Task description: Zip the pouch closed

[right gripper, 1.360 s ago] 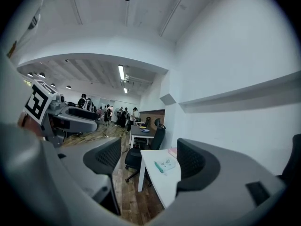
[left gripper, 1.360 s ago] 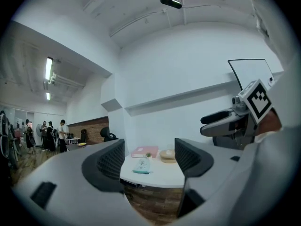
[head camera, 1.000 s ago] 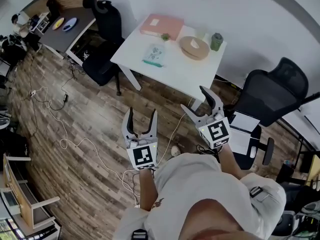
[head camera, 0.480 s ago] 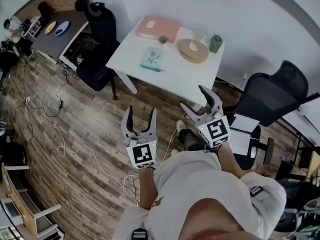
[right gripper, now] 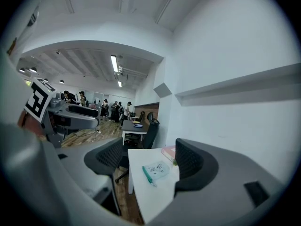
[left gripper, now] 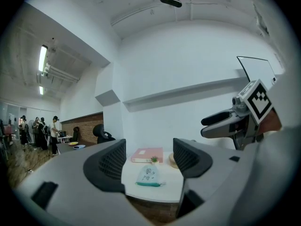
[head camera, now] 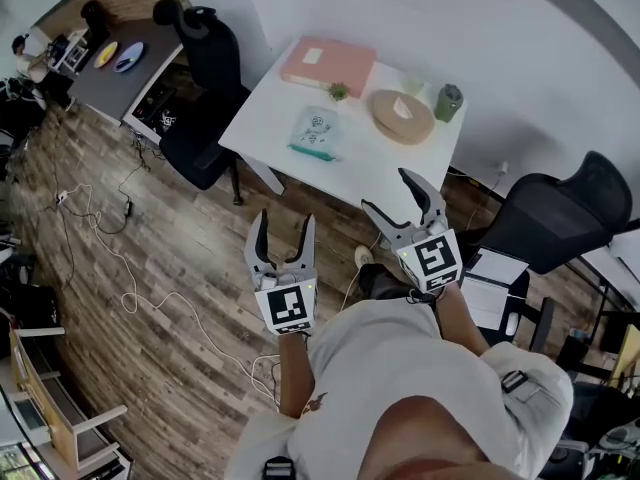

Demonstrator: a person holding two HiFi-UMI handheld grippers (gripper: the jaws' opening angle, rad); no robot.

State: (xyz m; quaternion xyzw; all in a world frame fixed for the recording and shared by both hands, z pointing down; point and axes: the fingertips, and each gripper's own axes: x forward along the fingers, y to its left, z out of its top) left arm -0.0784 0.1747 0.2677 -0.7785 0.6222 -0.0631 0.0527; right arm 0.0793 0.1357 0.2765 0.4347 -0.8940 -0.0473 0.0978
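Observation:
A pale green pouch with printed figures lies flat near the left front of the white table. It also shows far off in the left gripper view as the pouch and in the right gripper view as the pouch. My left gripper is held over the wooden floor, well short of the table, open with nothing between its fingers. My right gripper hovers near the table's front edge, also open and empty. Both point toward the table.
On the table stand a pink folder, a small plant, a round wooden tray and a green cup. Black office chairs stand left and right of it. Cables trail over the floor.
The table and pouch have shifted slightly down and right in the head view, so I stand a little closer. Both grippers keep their pose, open and empty.

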